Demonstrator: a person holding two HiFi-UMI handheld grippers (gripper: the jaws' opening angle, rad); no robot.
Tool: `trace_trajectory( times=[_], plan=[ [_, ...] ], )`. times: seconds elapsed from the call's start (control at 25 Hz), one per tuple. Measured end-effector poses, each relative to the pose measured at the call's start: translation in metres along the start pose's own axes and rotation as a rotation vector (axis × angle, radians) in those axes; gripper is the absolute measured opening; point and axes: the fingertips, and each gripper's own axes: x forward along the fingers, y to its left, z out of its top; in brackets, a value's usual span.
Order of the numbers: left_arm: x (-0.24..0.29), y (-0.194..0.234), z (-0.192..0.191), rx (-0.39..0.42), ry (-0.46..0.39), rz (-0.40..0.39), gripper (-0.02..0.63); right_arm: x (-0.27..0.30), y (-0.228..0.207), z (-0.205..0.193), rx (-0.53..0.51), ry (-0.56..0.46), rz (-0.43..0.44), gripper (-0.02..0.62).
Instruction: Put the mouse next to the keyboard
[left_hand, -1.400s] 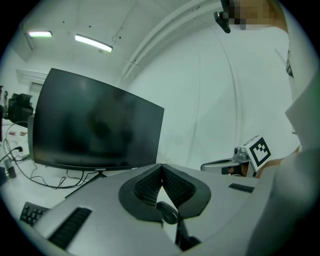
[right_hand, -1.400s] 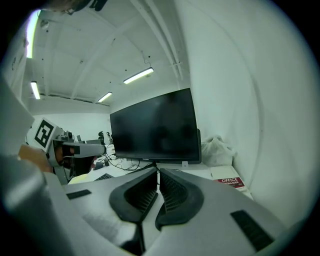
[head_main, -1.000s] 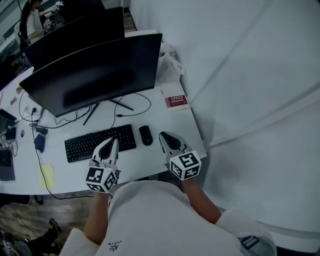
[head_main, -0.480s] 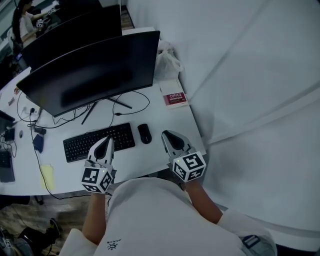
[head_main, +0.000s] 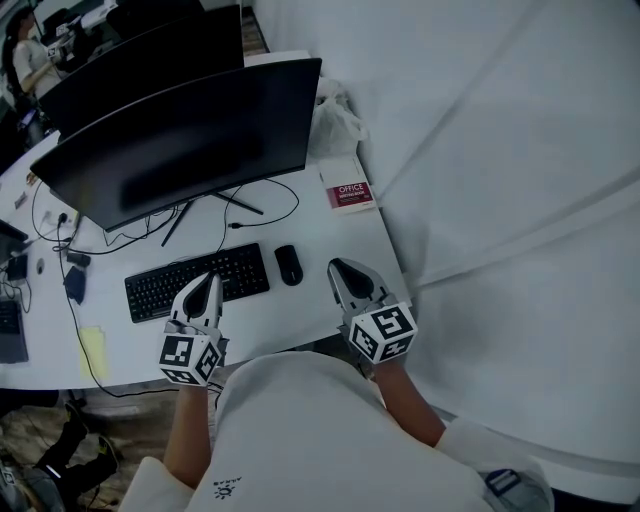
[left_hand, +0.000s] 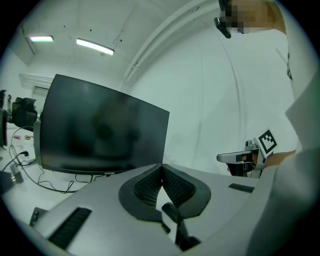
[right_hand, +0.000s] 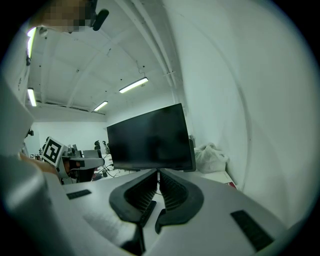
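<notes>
Just right of the flat black keyboard (head_main: 196, 282), close beside it on the smooth white desk (head_main: 330, 235): small black oval mouse (head_main: 289, 265). Between the two tools, nearer the right tool (head_main: 338, 266), clear of both. Left tool (head_main: 207, 278) over the keyboard's near edge. Both tools pressed together, ribbed dark pads (right_hand: 171, 189) meeting at the tips, pinching nothing.
</notes>
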Motion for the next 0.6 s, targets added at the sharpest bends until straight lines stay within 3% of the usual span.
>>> trace_trajectory(
  times=[0.6],
  plan=[
    [0.0046, -0.0021, -0.0044, -0.007, 0.010, -0.006, 0.011, 0.0003, -0.0028, -0.0059, -0.002, 0.018, -0.009, 0.028]
  ],
)
